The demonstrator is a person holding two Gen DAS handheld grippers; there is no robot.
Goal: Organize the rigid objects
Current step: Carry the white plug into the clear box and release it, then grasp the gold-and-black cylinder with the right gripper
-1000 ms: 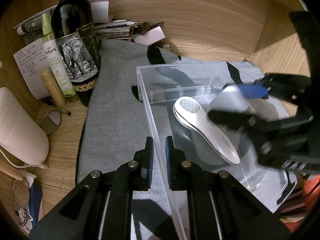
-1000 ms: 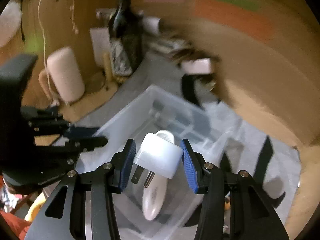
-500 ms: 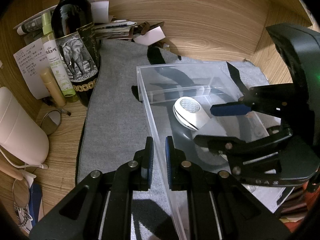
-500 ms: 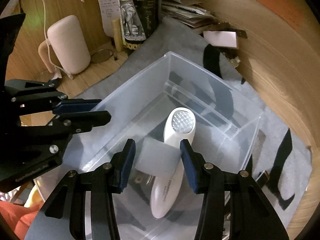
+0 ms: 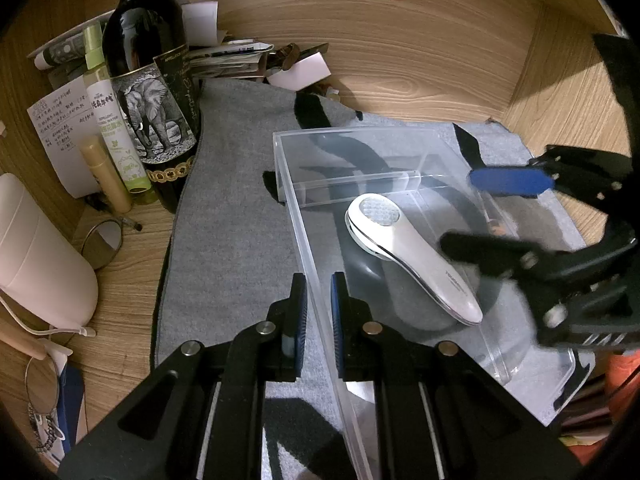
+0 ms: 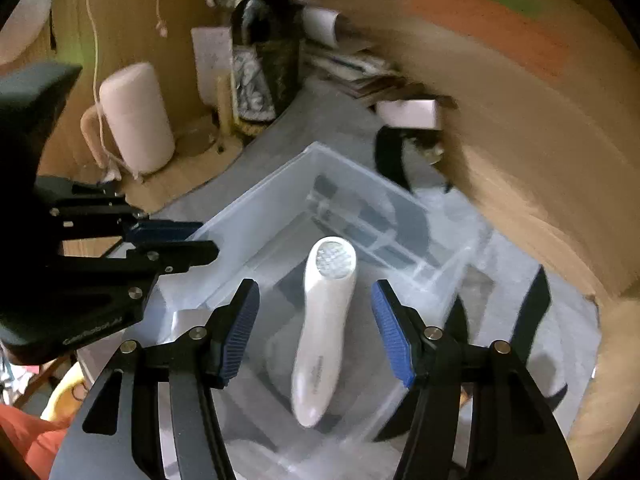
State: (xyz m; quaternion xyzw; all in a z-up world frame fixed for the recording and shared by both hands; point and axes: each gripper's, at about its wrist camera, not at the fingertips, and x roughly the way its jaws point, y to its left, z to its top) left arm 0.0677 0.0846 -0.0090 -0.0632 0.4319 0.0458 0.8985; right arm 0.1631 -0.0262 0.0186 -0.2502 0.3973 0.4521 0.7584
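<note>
A clear plastic box (image 5: 360, 136) (image 6: 320, 156) sits on a grey cloth (image 5: 236, 216). A white handheld device (image 5: 412, 252) (image 6: 324, 320) lies inside it. My left gripper (image 5: 319, 308) is shut on the box's left wall, one finger on each side. My right gripper (image 6: 316, 332) is open and empty above the box, over the device; it also shows in the left wrist view (image 5: 492, 212). The white plug it held is not visible; the gripper may hide it.
A wine bottle with an elephant label (image 5: 152, 92), a green spray bottle (image 5: 112, 120) and a small tube (image 5: 106, 180) stand left of the cloth. A pale cylinder (image 5: 36, 256), a round mirror (image 5: 102, 244) and papers (image 5: 228, 60) lie along the wooden walls.
My right gripper lowered the white plug into the box, opened, and has drawn back up empty. My left gripper has stayed shut on the box wall.
</note>
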